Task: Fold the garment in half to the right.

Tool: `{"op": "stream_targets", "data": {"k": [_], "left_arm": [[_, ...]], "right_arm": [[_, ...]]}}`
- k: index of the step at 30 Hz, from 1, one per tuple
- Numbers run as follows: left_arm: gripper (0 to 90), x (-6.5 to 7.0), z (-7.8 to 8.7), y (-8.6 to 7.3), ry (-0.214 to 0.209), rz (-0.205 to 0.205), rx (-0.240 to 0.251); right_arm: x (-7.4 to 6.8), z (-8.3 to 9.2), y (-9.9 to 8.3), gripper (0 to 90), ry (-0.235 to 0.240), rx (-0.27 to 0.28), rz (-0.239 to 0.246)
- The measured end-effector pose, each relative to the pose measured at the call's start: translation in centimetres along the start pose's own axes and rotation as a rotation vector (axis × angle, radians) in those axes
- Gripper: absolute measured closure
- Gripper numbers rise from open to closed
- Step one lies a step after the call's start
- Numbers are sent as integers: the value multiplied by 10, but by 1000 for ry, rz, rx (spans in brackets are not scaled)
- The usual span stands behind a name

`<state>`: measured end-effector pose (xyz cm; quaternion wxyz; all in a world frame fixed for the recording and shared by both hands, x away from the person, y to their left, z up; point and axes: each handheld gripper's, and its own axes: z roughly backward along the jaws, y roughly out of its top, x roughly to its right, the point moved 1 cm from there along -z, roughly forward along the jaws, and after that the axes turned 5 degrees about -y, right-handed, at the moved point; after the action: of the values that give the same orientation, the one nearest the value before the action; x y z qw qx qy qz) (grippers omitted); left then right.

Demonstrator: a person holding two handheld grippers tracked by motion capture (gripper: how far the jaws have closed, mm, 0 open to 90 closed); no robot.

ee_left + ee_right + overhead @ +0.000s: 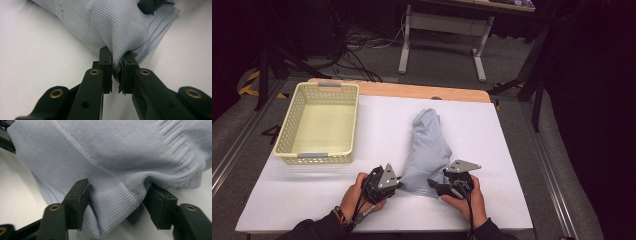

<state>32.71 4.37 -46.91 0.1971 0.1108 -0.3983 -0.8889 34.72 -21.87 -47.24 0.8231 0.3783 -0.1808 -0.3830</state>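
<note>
A light blue ribbed knit garment (427,145) lies bunched lengthwise on the white table (302,195). My left gripper (398,181) is at its near left corner. In the left gripper view, the left gripper (116,65) is shut on a fold of the garment's edge (120,27). My right gripper (434,186) is at the near right corner. In the right gripper view, the right gripper (117,190) has its jaws standing wide apart. A loose bulge of the garment (120,157) lies between and over them.
A cream perforated plastic basket (319,86) with nothing in it stands at the table's far left. Bare white tabletop lies to both sides of the garment. Beyond the table's wooden far edge (422,91) are cables and a desk frame on the floor.
</note>
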Motion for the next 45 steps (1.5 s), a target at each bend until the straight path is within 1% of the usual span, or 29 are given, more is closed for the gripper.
{"op": "stream_targets", "data": {"k": [3,6,8,10,12,13,14,16,18,19,20,21,23,26,29,30,31,32,33,34,36,37,38,40,41,42,43,44,45], "left_arm": [[826,3,6,-4,10,-6,-5],[826,8,11,-9,12,-10,-3],[826,13,13,-13,6,-11,0],[826,17,13,-15,3,-24,-6],[826,20,12,-15,1,-35,-11],[826,21,12,-15,3,-33,-15],[826,21,12,-15,1,-31,-17],[826,21,12,-16,-4,-29,-19],[826,23,12,-16,-4,-44,-27],[826,26,12,-16,-3,-50,-33],[826,27,13,-16,-4,-44,-34],[826,28,12,-16,-7,-53,-32],[825,32,13,-18,-10,-48,-33],[825,33,13,-20,-10,-46,-31],[824,33,13,-21,-8,-60,-32],[824,33,13,-21,-7,-54,-33],[824,33,12,-21,-11,-47,-24],[824,33,12,-21,-12,-40,-19],[824,32,12,-22,-13,-32,-18],[824,33,12,-22,-12,-31,-17],[824,33,12,-22,-8,-34,-21],[824,33,12,-22,-6,-41,-19],[823,33,12,-22,-9,-38,-22],[820,32,12,-22,-18,-35,-13],[820,32,12,-23,-17,-36,-12],[820,32,12,-23,-12,-38,-15],[820,33,13,-23,-6,-45,-19],[820,35,13,-23,2,-42,-25],[819,35,13,-23,3,-45,-23]], "right_arm": [[-5,-3,2,348,6,11,17],[-9,-2,2,336,17,19,30],[-12,2,1,327,36,14,58],[-12,9,1,328,39,27,79],[-8,20,-1,332,34,59,62],[-5,24,-2,336,36,74,44],[-2,30,-4,352,26,92,28],[2,36,-4,397,10,115,18],[4,42,-3,502,-5,148,9],[4,43,-2,548,-7,155,15],[1,45,-2,622,0,172,36],[0,45,-2,676,-1,180,51],[-4,45,-1,743,1,187,80],[-8,39,3,807,6,203,109],[-11,28,12,853,36,215,145],[-14,24,16,869,37,214,161],[-16,21,18,877,40,216,171],[-19,18,22,889,55,220,188],[-22,15,25,890,67,221,207],[-26,10,29,890,75,217,239],[-28,0,33,891,83,197,264],[-29,-3,34,891,85,192,268],[-29,-9,35,891,92,177,274],[-29,-16,37,891,99,165,280],[-30,-18,38,891,98,161,284],[-31,-21,40,892,93,151,304],[-32,-24,40,892,86,133,321],[-32,-29,39,892,83,113,334],[-31,-32,38,892,85,103,326]]}}
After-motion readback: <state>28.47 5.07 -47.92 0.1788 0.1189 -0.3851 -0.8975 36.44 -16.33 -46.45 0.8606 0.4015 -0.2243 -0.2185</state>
